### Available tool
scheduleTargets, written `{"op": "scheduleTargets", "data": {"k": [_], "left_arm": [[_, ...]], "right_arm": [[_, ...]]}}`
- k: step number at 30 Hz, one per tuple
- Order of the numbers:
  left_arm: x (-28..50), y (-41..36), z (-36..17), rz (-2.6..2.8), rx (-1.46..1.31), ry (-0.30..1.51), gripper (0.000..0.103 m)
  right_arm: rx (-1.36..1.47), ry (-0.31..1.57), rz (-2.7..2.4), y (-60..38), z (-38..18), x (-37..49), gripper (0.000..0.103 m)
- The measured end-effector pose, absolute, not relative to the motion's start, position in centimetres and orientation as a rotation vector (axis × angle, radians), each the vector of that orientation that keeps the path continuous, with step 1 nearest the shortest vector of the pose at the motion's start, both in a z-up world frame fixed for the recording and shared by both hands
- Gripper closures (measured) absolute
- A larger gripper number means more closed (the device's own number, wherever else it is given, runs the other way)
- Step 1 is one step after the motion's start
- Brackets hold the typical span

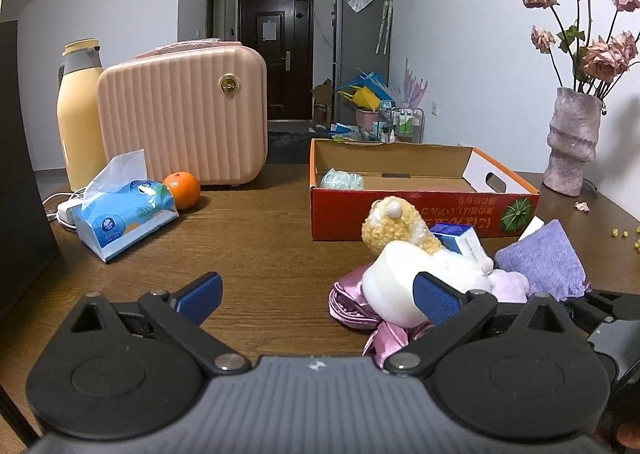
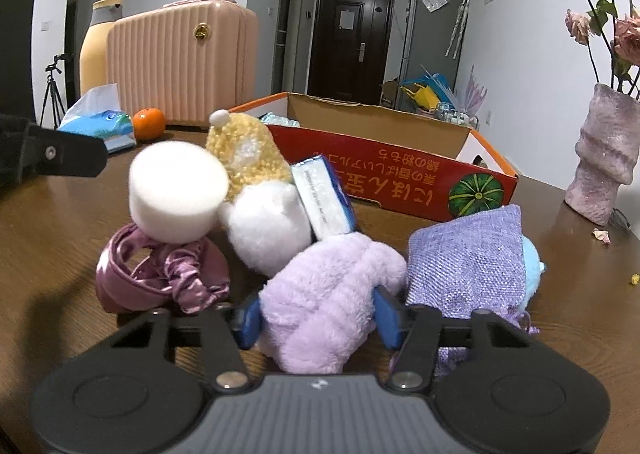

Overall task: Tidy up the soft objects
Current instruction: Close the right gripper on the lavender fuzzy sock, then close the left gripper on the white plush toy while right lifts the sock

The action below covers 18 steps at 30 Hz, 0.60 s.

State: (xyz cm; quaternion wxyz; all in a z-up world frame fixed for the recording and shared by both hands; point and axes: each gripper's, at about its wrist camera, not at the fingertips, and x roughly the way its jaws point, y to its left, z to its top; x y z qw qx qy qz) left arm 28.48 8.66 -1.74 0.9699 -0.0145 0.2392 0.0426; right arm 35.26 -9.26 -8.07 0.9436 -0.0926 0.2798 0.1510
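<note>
Jaws tight around lilac plush (image 2: pixel 332 294)

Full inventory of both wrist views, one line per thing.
cardboard box: 1, red-orange, mid table
pale green bundle: 1, inside box
foam cylinder: 1, white, on satin cloth
satin cloth: 1, mauve, pile's left
knit toy: 1, yellow, pile's rear
small carton: 1, blue-white, upright in pile
plush: 1, lilac, between right jaws
woven pouch: 1, purple, pile's right
tissue pack: 1, blue, left
orange: 1, beside tissues
case: 1, pink, rear left
flask: 1, cream, behind case
vase: 1, mauve, dried roses, right
left gripper: open, nothing between jaws
right gripper: pressing plush
</note>
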Motion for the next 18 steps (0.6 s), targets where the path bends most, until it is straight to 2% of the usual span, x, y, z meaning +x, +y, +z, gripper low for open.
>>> {"op": "scheduleTargets", "data": {"k": [2, 5, 10, 18], "left_arm": [[28.5, 8.6, -1.8, 0.085, -0.028, 0.487, 0.0], [28.6, 8.4, -1.9, 0.087, -0.026, 0.487, 0.0], [28.5, 8.3, -1.9, 0.087, -0.026, 0.481, 0.0], [28.5, 7.4, -2.1, 0.074, 0.0, 0.466, 0.0]], "right_arm": [[-0.178, 0.572, 0.311, -9.6, -8.0, 35.3, 0.066], [-0.168, 0.563, 0.311, -9.8, -7.9, 35.2, 0.074], [-0.154, 0.54, 0.309, -10.3, -7.4, 34.8, 0.079], [-0.122, 0.485, 0.306, -11.5, -5.9, 34.3, 0.081]]}}
